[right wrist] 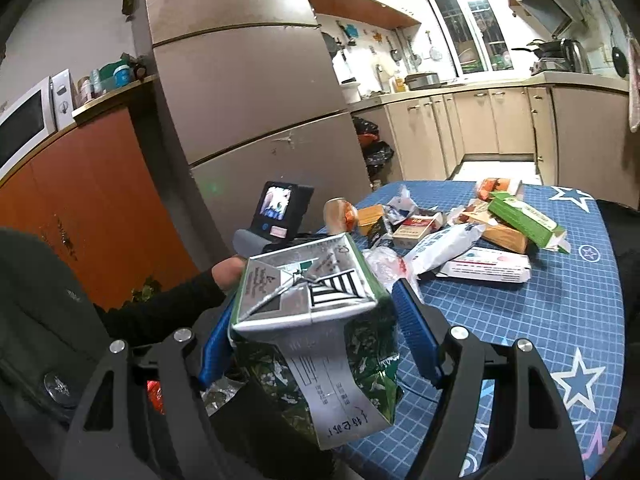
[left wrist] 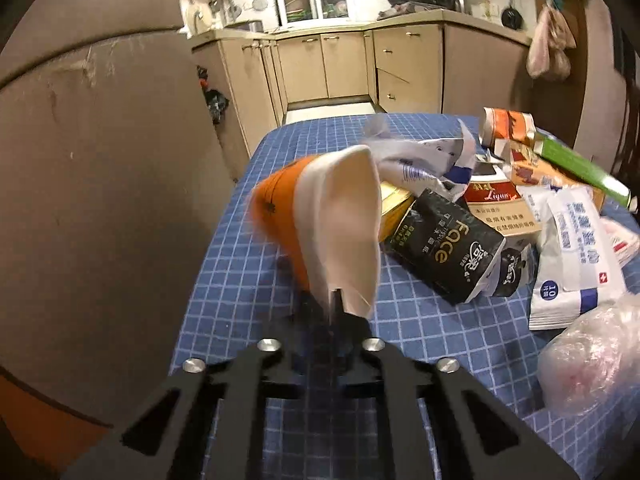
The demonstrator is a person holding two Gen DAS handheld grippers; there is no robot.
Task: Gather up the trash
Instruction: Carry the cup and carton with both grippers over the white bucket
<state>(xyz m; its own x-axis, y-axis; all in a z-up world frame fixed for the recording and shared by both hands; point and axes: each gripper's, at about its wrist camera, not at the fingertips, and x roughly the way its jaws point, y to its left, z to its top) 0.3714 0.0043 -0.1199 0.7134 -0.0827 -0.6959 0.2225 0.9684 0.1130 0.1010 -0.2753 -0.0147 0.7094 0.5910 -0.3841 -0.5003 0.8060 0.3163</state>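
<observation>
My left gripper (left wrist: 336, 304) is shut on the rim of a crushed orange-and-white paper cup (left wrist: 344, 216), held just above the blue grid tablecloth (left wrist: 248, 280). The cup (right wrist: 339, 213) shows again in the right wrist view, beyond the left gripper's handle, which a hand (right wrist: 228, 272) holds. My right gripper (right wrist: 318, 292) holds a green drink carton (right wrist: 360, 344) between its blue pads (right wrist: 416, 332), silver bottom facing the camera. Loose trash lies on the table: a black tissue pack (left wrist: 444, 244), a red cigarette box (left wrist: 496, 208), a white wipes packet (left wrist: 576, 256) and a green box (left wrist: 576, 164).
A brown refrigerator (left wrist: 100, 180) stands close to the table's left side. A crumpled clear plastic bag (left wrist: 592, 360) lies at the near right. Kitchen cabinets (left wrist: 344, 64) line the far wall. An orange cabinet (right wrist: 88, 184) carries a microwave (right wrist: 24, 124). A dark sleeve (right wrist: 160, 312) crosses the lower left.
</observation>
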